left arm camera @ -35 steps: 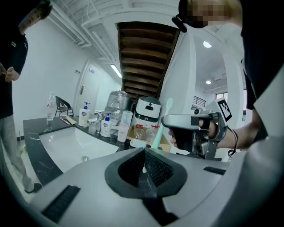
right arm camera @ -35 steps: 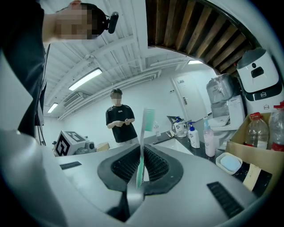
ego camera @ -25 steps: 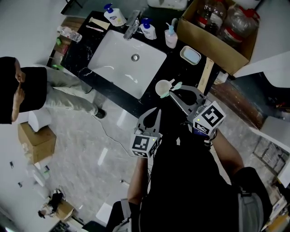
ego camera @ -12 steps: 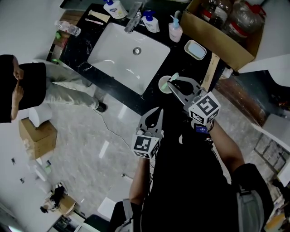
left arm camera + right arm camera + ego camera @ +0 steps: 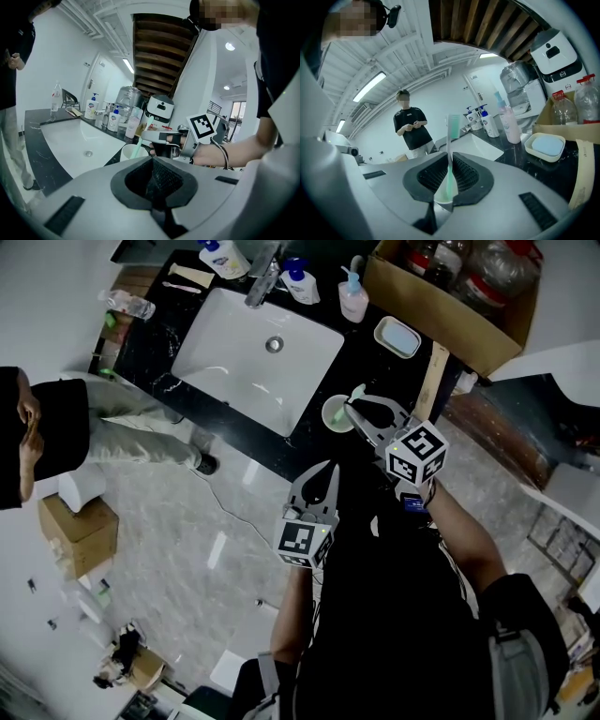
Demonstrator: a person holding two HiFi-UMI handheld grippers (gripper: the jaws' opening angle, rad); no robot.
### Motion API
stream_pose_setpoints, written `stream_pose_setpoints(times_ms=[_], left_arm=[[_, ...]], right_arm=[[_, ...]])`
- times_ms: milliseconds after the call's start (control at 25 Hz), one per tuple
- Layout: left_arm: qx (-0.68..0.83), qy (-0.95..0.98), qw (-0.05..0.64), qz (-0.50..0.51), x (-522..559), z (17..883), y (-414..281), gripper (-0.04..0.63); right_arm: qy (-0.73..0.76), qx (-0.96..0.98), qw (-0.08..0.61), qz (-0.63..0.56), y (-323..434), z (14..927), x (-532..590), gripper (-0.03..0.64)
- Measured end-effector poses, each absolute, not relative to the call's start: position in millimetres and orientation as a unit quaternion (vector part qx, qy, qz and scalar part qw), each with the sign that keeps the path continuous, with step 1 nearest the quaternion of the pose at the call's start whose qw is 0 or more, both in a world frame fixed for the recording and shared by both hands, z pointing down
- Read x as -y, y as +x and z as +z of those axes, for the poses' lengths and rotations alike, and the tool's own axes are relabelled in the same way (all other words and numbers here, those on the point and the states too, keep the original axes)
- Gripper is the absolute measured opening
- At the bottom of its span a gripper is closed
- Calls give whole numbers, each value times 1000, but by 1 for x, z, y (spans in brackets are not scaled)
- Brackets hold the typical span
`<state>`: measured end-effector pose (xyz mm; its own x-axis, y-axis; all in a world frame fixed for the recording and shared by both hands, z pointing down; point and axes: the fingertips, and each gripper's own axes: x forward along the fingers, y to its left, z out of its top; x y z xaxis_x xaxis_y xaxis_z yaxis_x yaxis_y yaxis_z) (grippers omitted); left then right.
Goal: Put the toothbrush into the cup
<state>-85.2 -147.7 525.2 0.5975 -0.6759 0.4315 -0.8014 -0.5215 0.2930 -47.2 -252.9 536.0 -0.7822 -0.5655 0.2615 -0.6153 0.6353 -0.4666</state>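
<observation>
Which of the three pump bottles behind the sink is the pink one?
The pink bottle stands beside the box; the left white bottle and the right white bottle flank the tap.

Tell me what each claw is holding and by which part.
The right claw grips the green toothbrush on its handle, below the upright bristle head. The left claw is shut and holds nothing.

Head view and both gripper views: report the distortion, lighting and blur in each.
Head view: dim, lines bowed toward the edges, pale sink bright against the dark counter. Left gripper view: strong fisheye, ceiling strip light blown out, a mosaic patch at top. Right gripper view: same fisheye, toothbrush sharp between the jaws, corners dark, another mosaic patch top left.
</observation>
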Motion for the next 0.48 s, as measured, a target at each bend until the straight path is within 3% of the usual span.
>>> stream_pose_setpoints(times_ms=[480], left_arm=[[420,866,236,132,147,524,-76,11]], right_arm=[[340,884,27,321,-36,556,263,38]])
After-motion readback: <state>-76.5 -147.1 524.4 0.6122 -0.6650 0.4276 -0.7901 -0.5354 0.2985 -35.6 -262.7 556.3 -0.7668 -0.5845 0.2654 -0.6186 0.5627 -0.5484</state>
